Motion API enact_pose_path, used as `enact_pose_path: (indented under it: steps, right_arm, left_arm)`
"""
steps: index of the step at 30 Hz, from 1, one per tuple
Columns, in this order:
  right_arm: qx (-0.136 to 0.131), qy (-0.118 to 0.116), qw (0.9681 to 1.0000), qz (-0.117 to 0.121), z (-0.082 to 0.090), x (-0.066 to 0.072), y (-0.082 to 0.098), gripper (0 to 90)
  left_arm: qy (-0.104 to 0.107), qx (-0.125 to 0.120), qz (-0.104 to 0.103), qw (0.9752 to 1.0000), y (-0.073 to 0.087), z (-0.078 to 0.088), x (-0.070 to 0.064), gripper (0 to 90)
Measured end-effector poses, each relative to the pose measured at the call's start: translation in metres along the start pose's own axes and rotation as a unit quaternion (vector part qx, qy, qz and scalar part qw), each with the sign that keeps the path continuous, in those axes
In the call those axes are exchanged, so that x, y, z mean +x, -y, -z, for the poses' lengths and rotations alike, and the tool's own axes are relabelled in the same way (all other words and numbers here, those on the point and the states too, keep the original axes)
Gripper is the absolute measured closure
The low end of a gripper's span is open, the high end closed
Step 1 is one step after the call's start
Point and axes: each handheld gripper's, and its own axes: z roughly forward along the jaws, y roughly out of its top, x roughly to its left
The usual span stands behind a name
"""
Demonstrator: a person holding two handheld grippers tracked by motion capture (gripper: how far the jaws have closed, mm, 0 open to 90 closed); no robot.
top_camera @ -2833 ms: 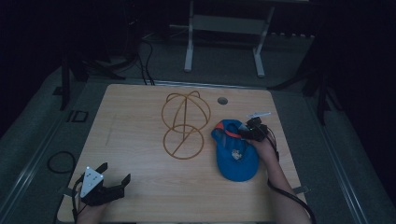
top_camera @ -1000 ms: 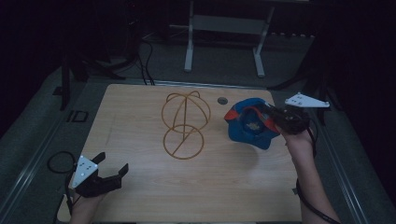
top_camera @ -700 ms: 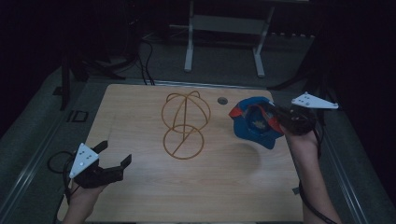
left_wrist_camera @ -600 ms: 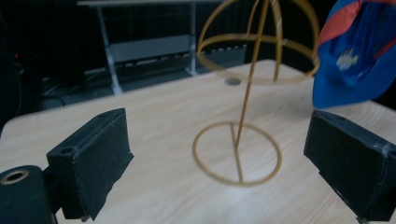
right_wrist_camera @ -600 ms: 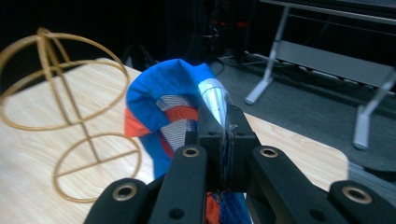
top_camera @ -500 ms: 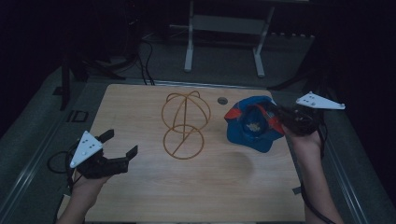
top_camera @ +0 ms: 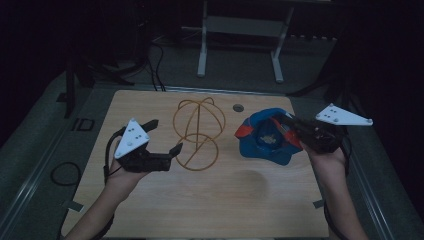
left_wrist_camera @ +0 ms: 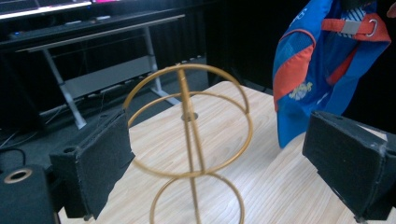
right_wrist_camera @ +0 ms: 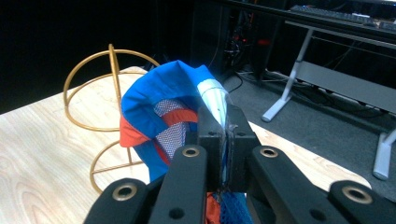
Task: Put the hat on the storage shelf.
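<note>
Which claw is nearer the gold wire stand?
Left. The left claw hovers open just beside the gold wire stand; the right claw holds the blue cap farther off.

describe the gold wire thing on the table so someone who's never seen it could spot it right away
On the wooden table, look near the middle, between the left gripper and the blue cap held up by the right gripper. The gold stand is upright there: thin wire rings around a central rod. It is the one see-through metal frame, unlike the soft cap and the black grippers.

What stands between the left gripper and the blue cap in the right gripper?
The gold wire stand stands between the left gripper and the blue cap, in the high view.
</note>
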Motion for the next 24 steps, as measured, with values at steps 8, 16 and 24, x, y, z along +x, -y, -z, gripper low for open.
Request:
enact_pose_path:
  steps: [8, 16, 24]
  right_arm:
    - [-0.001, -0.009, 1.0000, 0.002, 0.004, 0.005, 0.002, 87.5]
    - [0.000, -0.017, 0.9998, 0.005, 0.005, 0.012, 0.002, 87.5]
    - [0.005, -0.033, 0.9994, 0.007, 0.004, 0.017, 0.005, 87.5]
  left_arm:
    - [0.037, 0.004, -0.029, 0.9989, -0.034, -0.024, -0.018, 10.2]
    - [0.084, 0.000, -0.040, 0.9956, -0.063, -0.067, -0.043, 12.5]
    - [0.120, 0.018, -0.049, 0.9914, -0.061, -0.101, -0.064, 14.9]
